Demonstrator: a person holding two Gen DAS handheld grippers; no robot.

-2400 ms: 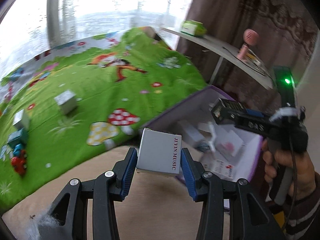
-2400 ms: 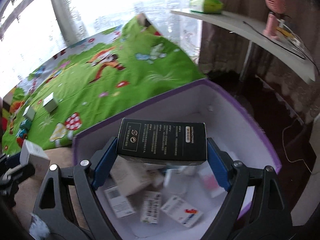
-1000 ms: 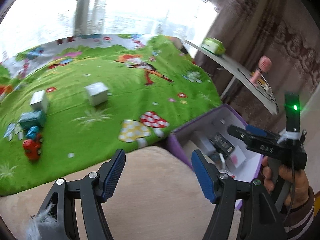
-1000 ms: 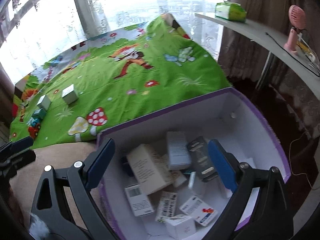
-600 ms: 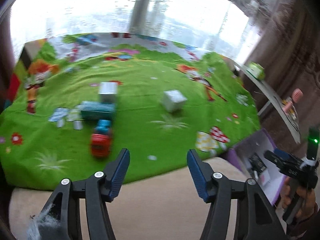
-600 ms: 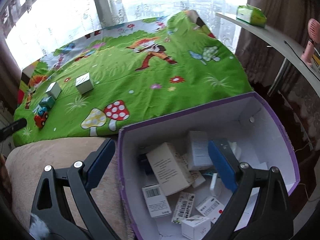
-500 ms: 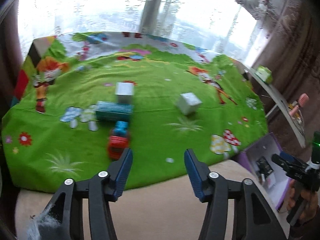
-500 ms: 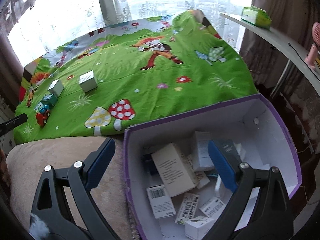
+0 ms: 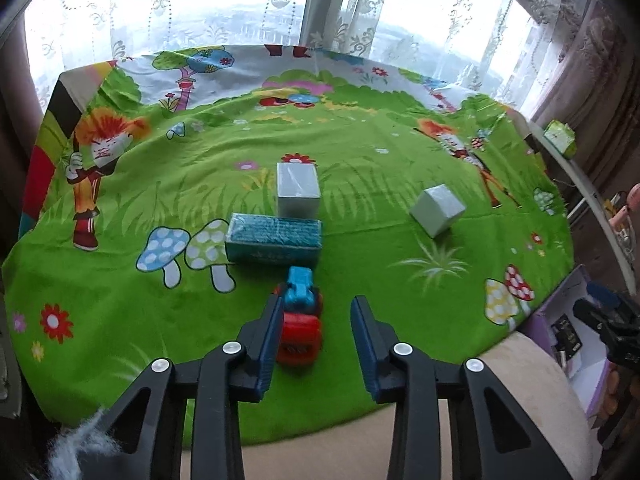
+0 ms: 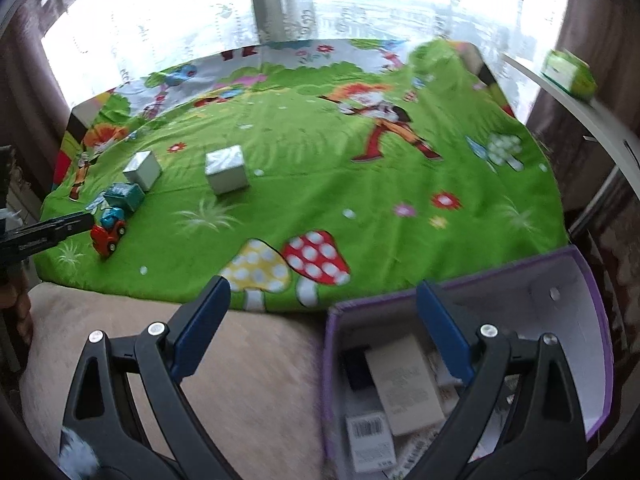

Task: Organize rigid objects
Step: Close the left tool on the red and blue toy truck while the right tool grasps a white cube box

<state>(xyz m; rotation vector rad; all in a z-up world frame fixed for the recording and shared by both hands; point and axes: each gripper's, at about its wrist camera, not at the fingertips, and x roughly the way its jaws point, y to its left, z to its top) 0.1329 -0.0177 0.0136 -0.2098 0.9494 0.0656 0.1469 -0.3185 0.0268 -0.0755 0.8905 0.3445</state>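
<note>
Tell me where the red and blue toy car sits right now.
In the left wrist view the toy car sits on the green mat, between the open left gripper's fingers, just in front of the teal box.

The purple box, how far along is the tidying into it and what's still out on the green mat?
Done: the purple box already holds a pile of small cartons.

In hand: nothing. The left gripper is open around the red and blue toy truck; the right gripper is open and empty near the box.

Left on the green mat: the truck, a teal box and two white boxes.
</note>
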